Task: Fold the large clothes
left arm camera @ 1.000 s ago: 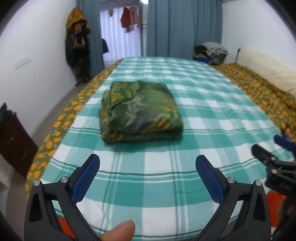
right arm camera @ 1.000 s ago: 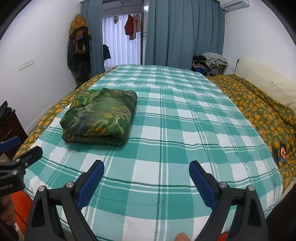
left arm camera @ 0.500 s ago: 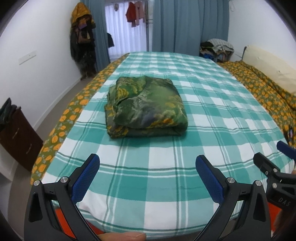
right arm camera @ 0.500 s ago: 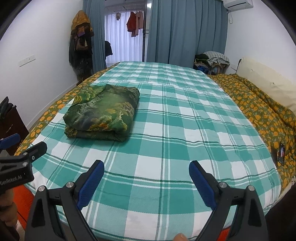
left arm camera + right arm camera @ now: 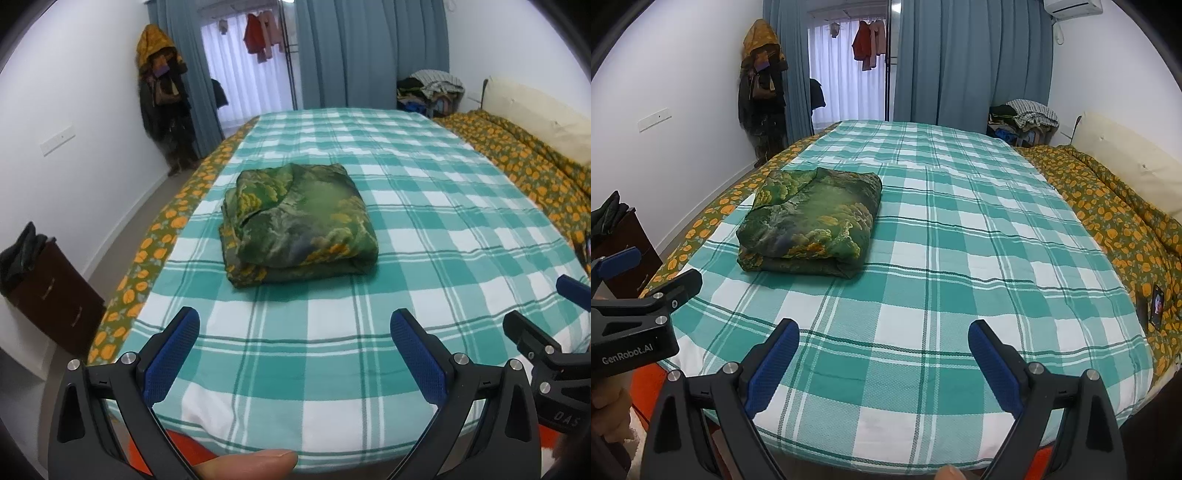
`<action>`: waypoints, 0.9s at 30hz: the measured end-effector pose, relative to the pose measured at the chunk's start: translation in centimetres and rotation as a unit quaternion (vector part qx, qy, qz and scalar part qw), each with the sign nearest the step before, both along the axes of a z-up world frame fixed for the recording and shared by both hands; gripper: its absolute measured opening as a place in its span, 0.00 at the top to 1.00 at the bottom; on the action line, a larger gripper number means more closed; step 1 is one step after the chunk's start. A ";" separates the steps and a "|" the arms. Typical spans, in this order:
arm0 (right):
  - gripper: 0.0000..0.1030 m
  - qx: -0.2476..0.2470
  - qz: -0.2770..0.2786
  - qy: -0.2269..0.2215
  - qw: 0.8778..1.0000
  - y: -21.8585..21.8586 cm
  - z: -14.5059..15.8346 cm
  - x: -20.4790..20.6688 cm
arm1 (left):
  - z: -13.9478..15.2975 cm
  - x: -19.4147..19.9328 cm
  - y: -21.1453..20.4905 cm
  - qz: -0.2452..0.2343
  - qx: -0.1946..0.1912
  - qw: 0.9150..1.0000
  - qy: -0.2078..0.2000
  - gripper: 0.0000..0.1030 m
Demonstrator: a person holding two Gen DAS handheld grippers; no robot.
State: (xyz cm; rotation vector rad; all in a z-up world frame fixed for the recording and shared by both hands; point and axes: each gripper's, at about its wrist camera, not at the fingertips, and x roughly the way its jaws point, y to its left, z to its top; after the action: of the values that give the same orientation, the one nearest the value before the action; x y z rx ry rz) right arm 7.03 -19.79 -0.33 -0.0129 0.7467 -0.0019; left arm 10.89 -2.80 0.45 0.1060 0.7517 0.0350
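The green patterned garment lies as a compact, squared bundle on the checked bed cover, near the cover's left edge and well apart from both tools. Judged from this, the folding step is complete or nearly so; no loose sleeve or hem trails out.

Your left gripper stands wide and empty above the near edge of the bed. In the left wrist view the bundle sits at 12 o'clock. Your right gripper is likewise wide and empty; from it the bundle sits at about 11 o'clock.

Next move, as a judgement: either inspect the upper layers at the far left corner, where the fabric bunches, or clear the tools from the bed. A correction calls for a reach forward with the left tool.

View differences: the right wrist view shows the bundle's right-hand folded edge, an air conditioner and a small dark card on the orange-flowered quilt. The left wrist view shows a thumb tip at 6 o'clock.
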 end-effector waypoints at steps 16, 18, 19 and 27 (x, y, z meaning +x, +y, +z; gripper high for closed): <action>0.08 -0.001 0.011 0.010 1.000 0.3 0.4 -0.2 | -0.2 0.1 0.3 0.008 0.000 1.000 0.003 0.00; 0.08 0.000 0.011 0.010 1.000 0.4 0.4 -0.2 | -0.2 0.1 0.2 0.005 0.002 1.000 0.001 0.00; 0.08 0.000 0.012 0.010 1.000 0.4 0.4 -0.2 | -0.2 0.1 0.2 0.003 0.001 1.000 0.001 0.00; 0.08 -0.003 0.011 0.006 1.000 0.4 0.6 -0.2 | 0.1 -0.1 -0.1 -0.003 0.004 1.000 0.001 0.00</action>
State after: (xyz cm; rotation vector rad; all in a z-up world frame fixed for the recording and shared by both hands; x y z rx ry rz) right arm 6.81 -19.36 0.27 -0.0273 0.7588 0.0168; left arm 10.75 -2.95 0.52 0.1167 0.7526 0.0327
